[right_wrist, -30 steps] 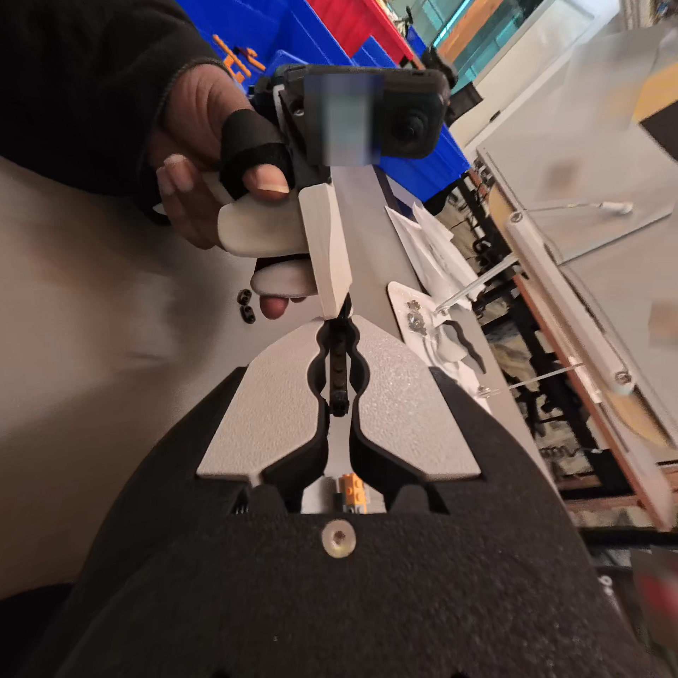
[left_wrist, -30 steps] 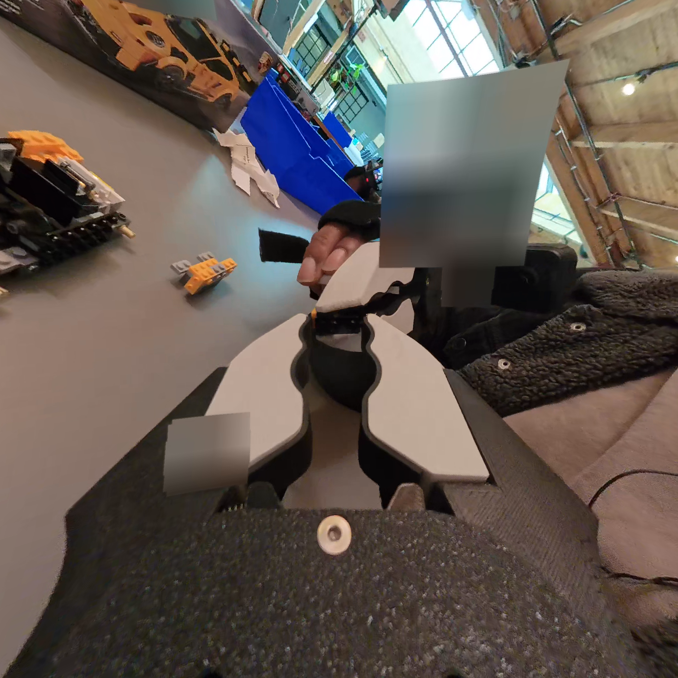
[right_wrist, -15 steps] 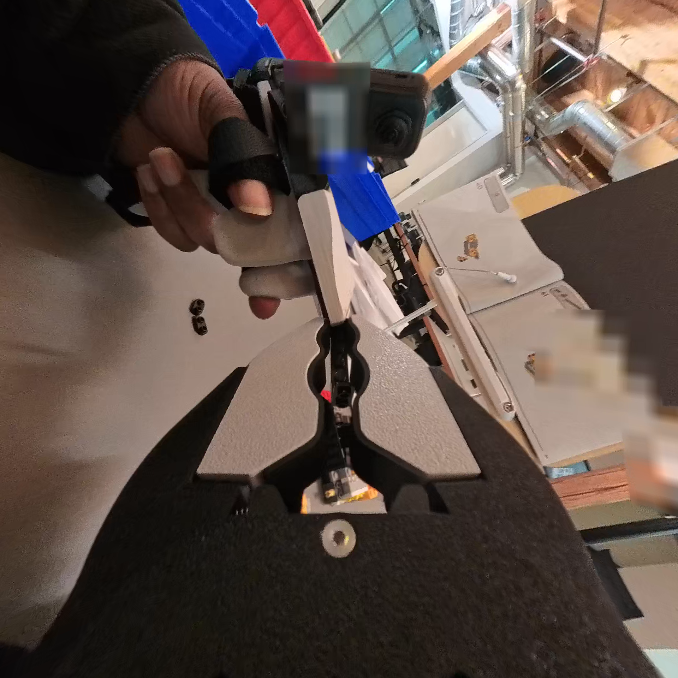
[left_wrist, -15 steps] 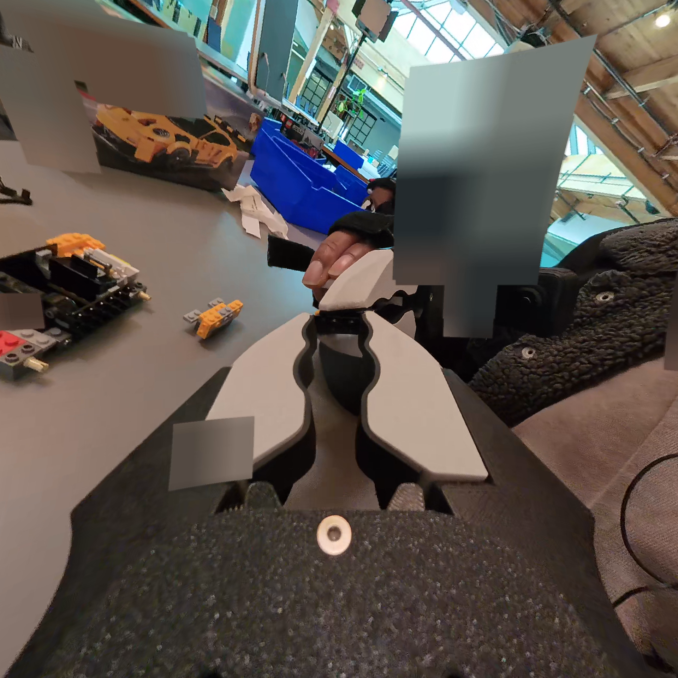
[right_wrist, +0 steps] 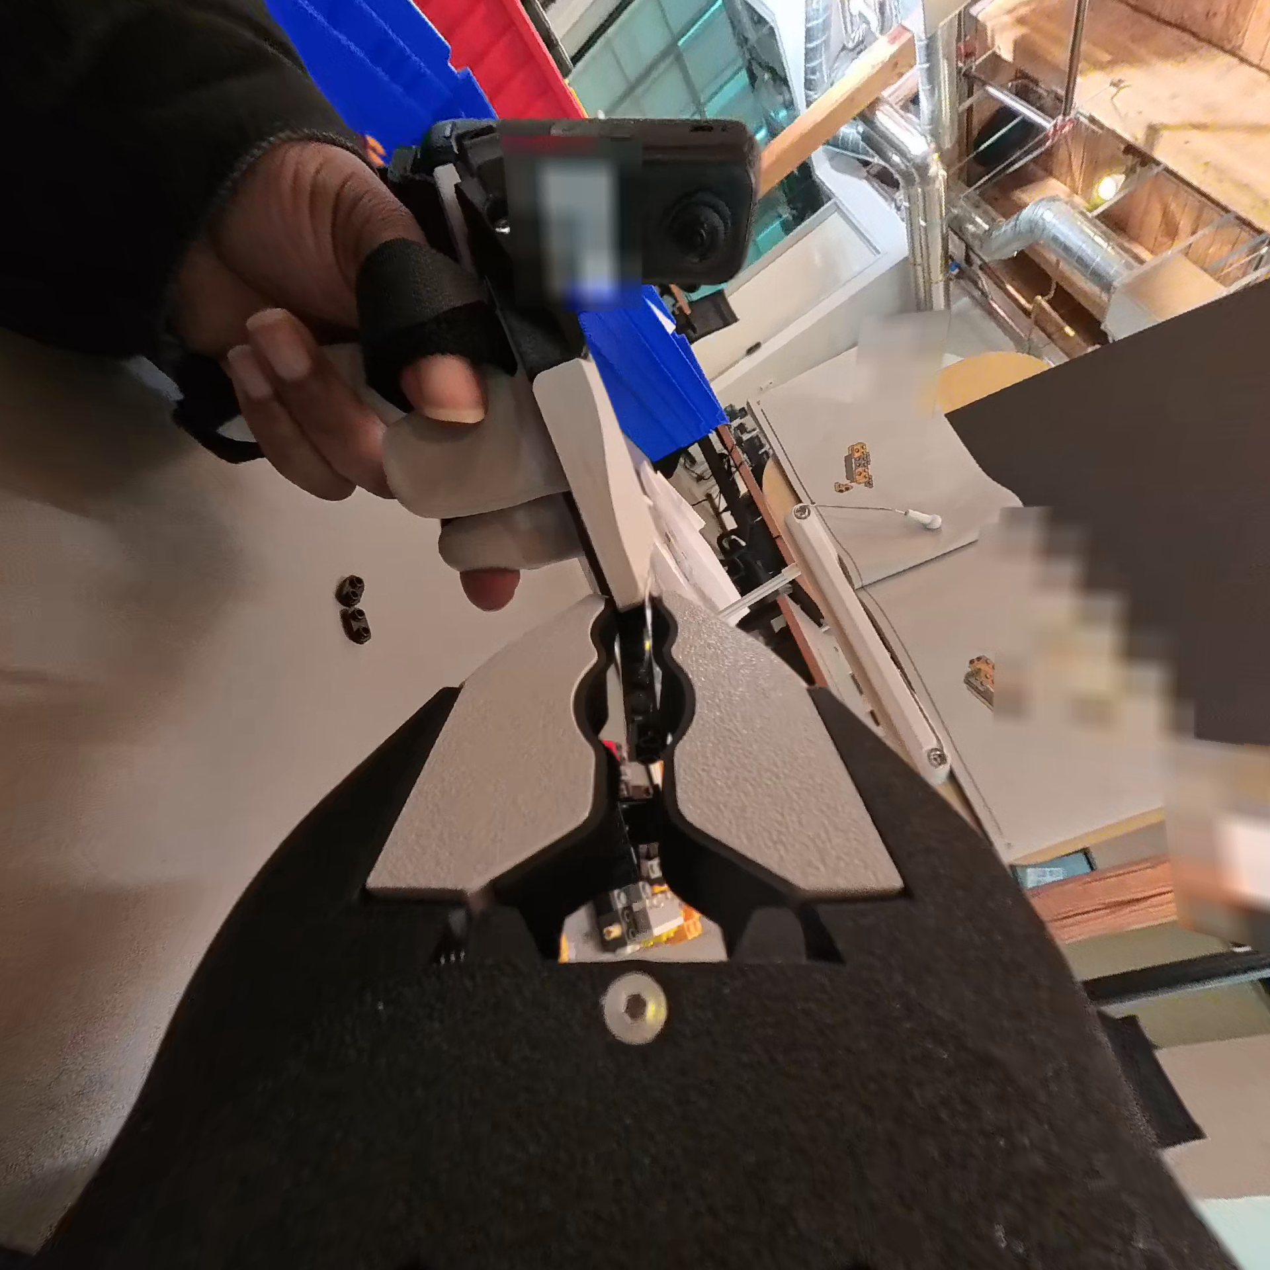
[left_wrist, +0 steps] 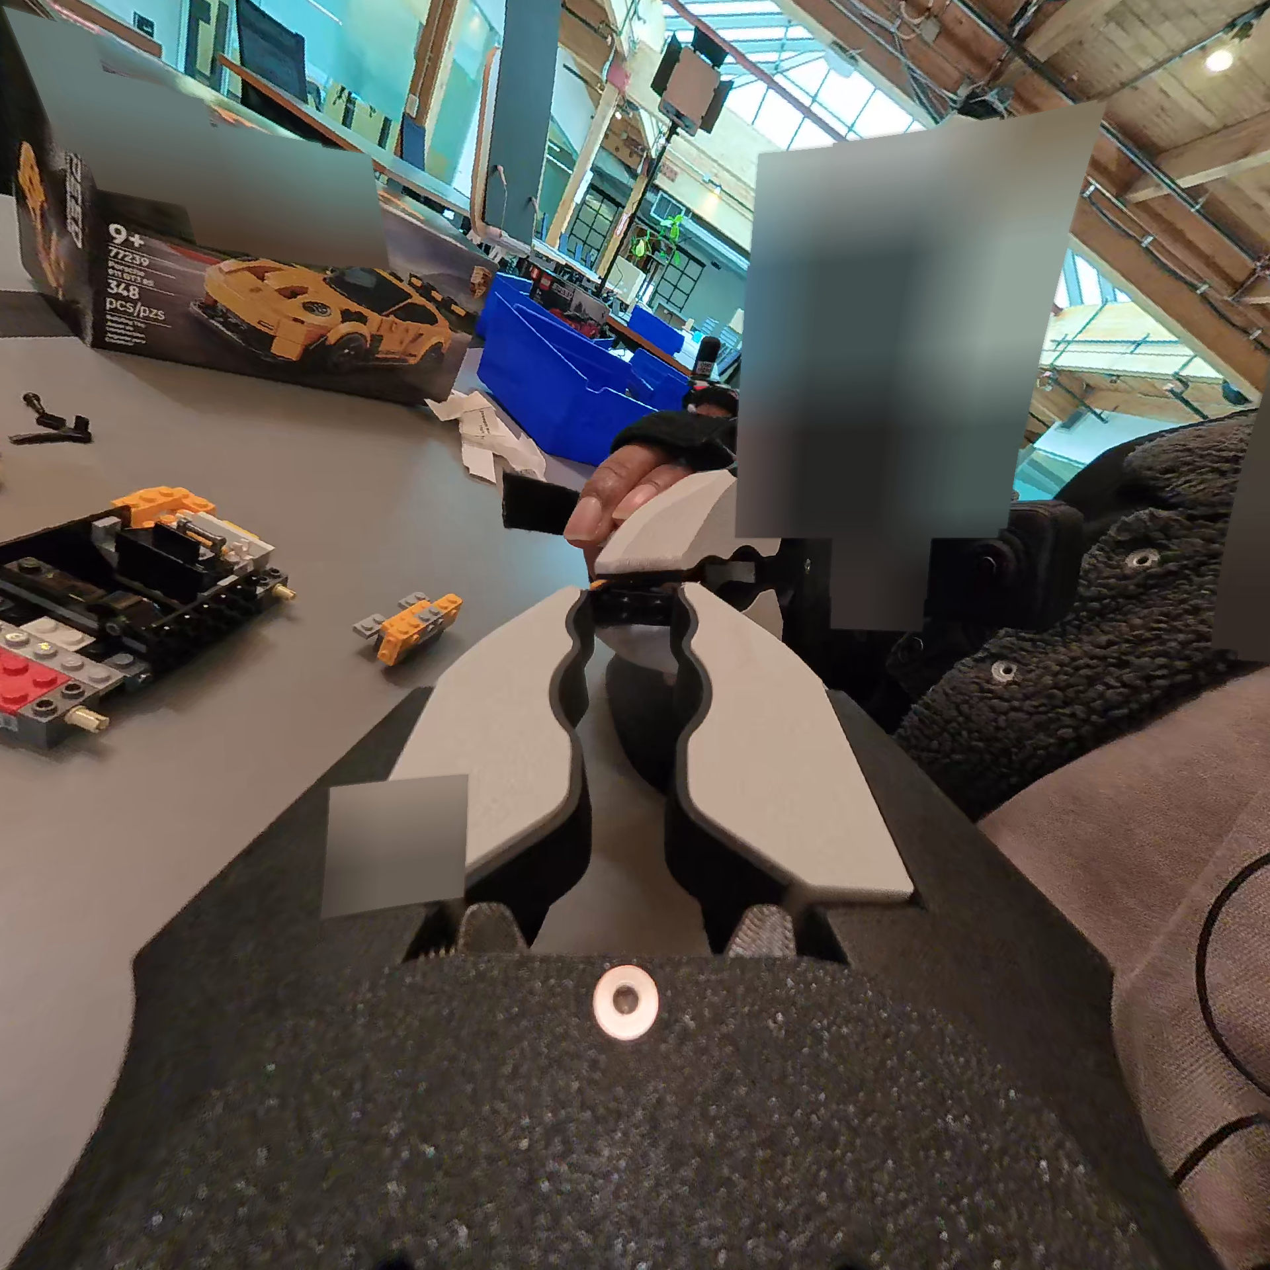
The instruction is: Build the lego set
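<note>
My left gripper (left_wrist: 632,606) is shut on a small black Lego piece (left_wrist: 629,608) with an orange bit at its left end, held above the grey table (left_wrist: 343,522). My right gripper (right_wrist: 633,615) faces it and is shut on the same black piece (right_wrist: 642,694), which runs lengthwise between its fingers. In the left wrist view, one right gripper finger (left_wrist: 660,543) lies over the piece. In the right wrist view, a left gripper finger (right_wrist: 598,467) reaches down to it. The partly built black car chassis (left_wrist: 103,605) lies at the left; it also shows under the right gripper (right_wrist: 639,907).
A small orange and grey subassembly (left_wrist: 412,625) lies near the chassis. The Lego box (left_wrist: 275,302), torn paper bags (left_wrist: 495,440) and blue bins (left_wrist: 556,385) stand behind. Loose black parts (left_wrist: 48,426) lie far left. Two small black connectors (right_wrist: 354,608) and the open instruction booklet (right_wrist: 893,481) are on the right side. Only a small space, under 4 cm, lies between the two pairs of fingers.
Both grippers stay shut on the black piece. The pair has turned and tilted together, so the left view now shows more of the table and box, the right view the booklet.
</note>
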`<state>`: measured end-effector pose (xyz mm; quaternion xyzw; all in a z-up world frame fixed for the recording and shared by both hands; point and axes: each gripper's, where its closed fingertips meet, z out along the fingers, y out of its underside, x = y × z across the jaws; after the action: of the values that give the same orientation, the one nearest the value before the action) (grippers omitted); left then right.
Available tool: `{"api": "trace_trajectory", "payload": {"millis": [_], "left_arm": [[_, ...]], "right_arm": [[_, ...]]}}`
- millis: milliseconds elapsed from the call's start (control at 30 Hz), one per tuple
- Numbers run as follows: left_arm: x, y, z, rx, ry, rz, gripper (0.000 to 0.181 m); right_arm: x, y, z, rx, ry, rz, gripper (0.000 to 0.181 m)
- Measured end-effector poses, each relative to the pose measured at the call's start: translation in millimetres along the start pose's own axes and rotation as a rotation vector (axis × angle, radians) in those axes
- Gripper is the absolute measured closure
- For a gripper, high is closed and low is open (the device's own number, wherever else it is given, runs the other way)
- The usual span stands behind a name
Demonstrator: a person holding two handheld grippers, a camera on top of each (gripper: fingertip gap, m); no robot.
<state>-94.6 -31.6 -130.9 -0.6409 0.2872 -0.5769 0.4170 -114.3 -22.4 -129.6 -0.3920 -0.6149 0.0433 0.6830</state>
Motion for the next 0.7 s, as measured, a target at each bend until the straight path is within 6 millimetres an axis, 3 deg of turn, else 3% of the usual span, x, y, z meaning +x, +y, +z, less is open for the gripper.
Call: {"api": "trace_trajectory", "payload": {"millis": [167, 467, 567, 700], "left_arm": [[-2, -2, -1, 0.008, -0.014, 0.019, 0.159], [-2, 2, -4, -0.056, -0.055, 0.172, 0.159], [-2, 9, -1, -0.123, -0.083, 0.271, 0.159], [-1, 22, 4, -0.215, -0.127, 0.409, 0.159]], "right_arm": [[-1, 3, -1, 0.002, -0.072, 0.155, 0.165], [9, -6, -21, 0.138, -0.528, 1.045, 0.155], [6, -3, -25, 0.081, -0.638, 1.148, 0.154], [-12, 9, -21, -0.109, -0.713, 1.075, 0.155]]}}
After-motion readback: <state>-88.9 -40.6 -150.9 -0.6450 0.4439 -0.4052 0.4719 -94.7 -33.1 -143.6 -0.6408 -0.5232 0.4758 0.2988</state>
